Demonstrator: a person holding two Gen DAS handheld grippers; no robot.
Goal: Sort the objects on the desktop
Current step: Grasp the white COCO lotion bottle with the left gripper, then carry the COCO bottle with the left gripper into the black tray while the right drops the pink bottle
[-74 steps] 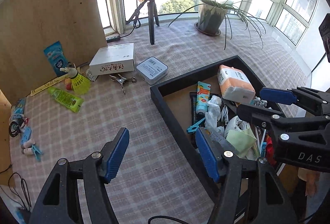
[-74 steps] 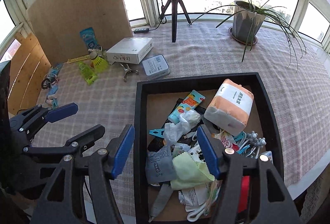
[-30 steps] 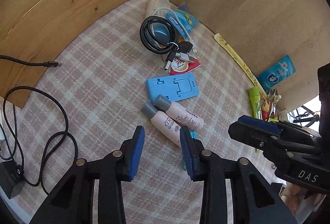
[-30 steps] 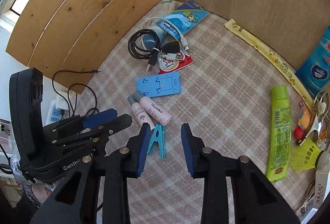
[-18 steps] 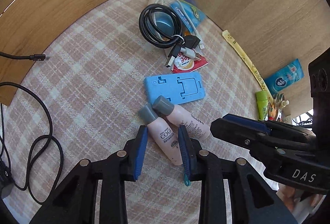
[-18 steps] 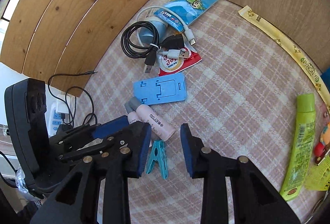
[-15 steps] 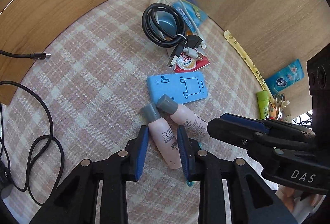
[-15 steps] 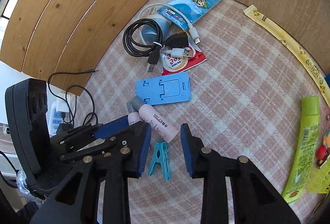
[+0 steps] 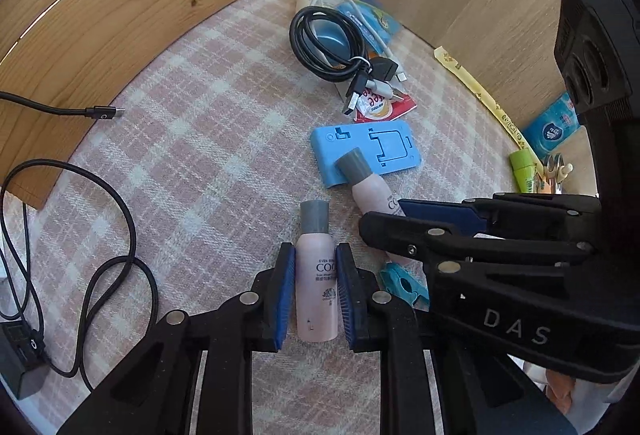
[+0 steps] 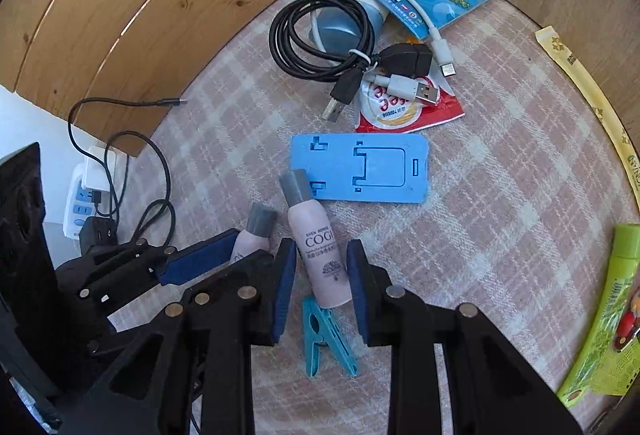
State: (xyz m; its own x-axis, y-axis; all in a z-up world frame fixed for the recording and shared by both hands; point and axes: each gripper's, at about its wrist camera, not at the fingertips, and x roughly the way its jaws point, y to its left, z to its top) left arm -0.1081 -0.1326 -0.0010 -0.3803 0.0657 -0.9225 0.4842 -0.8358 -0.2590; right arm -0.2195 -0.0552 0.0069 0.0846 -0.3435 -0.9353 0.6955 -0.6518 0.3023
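Observation:
Two small pink bottles with grey caps lie side by side on the checked cloth. My left gripper (image 9: 315,263) points down over the left bottle (image 9: 316,275); its blue pads (image 9: 285,295) touch both sides of the body as the jaws are closing. My right gripper (image 10: 321,259) straddles the right bottle (image 10: 318,255), whose cap rests on a blue phone stand (image 10: 360,167). Its jaws are closing, with a sliver of gap still showing at the left pad (image 10: 285,287). Each gripper shows at the edge of the other's view.
A teal clothespin (image 10: 324,335) lies just below the right bottle. Beyond the stand are a coiled black cable (image 10: 320,35), a white cable, a red sachet (image 10: 404,107) and blue packets. A green tube (image 10: 600,315) lies right. A black lead (image 9: 100,235) loops left. Wooden boards wall the corner.
Both grippers came down onto the bottles and their jaws narrowed. The left bottle now sits straight between the left pads, apart from the other, which has come between the right pads.

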